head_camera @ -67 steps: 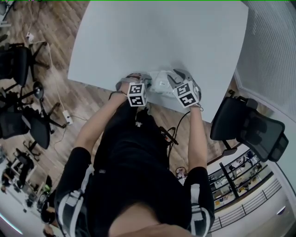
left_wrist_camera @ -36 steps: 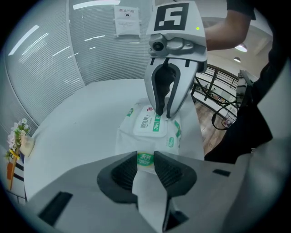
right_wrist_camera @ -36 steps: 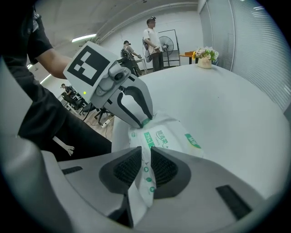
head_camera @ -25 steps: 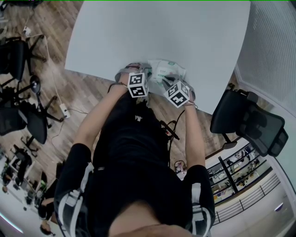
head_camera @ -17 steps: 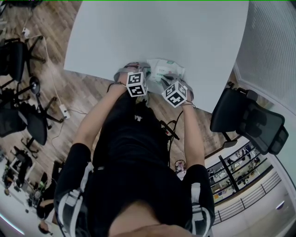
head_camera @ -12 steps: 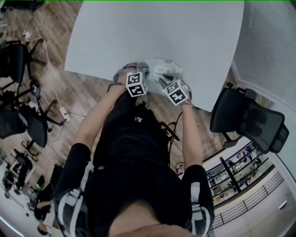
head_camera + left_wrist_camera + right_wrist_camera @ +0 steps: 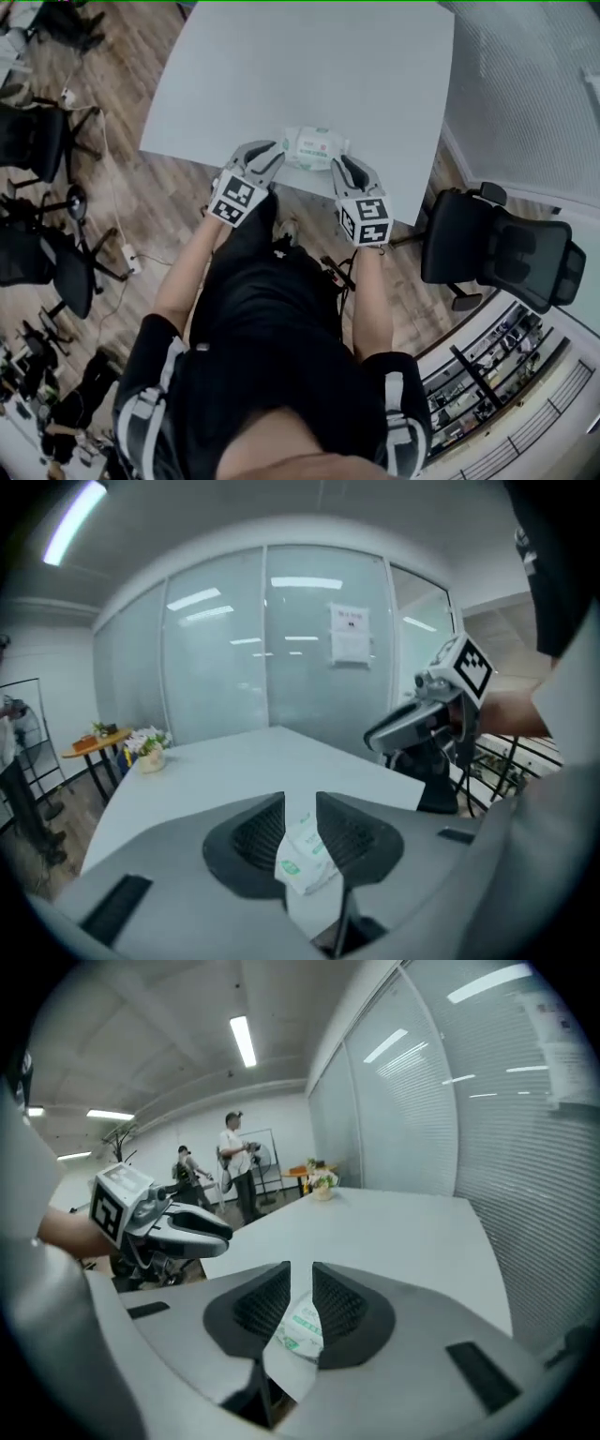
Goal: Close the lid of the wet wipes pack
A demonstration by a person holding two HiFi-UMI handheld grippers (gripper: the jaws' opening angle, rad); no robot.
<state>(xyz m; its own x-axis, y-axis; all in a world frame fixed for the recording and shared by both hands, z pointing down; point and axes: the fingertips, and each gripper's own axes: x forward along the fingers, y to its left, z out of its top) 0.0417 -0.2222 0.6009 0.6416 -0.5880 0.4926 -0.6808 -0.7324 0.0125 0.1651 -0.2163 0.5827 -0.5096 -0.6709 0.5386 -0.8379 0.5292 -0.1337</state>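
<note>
The left grey two-jaw gripper (image 7: 265, 155) is held up over the near edge of the table. Its jaws are kept a little apart and nothing is pinched. The right grey two-jaw gripper (image 7: 346, 167) is held the same way. Its jaws have just been drawn a bit closer, yet a gap is left and nothing is gripped. The small white wet wipes pack with green print (image 7: 314, 148) is seen through both gaps (it lies lower down). It is laid flat on the big white table (image 7: 309, 66), between the two grippers. A black office chair (image 7: 497, 253) is parked at the right.
</note>
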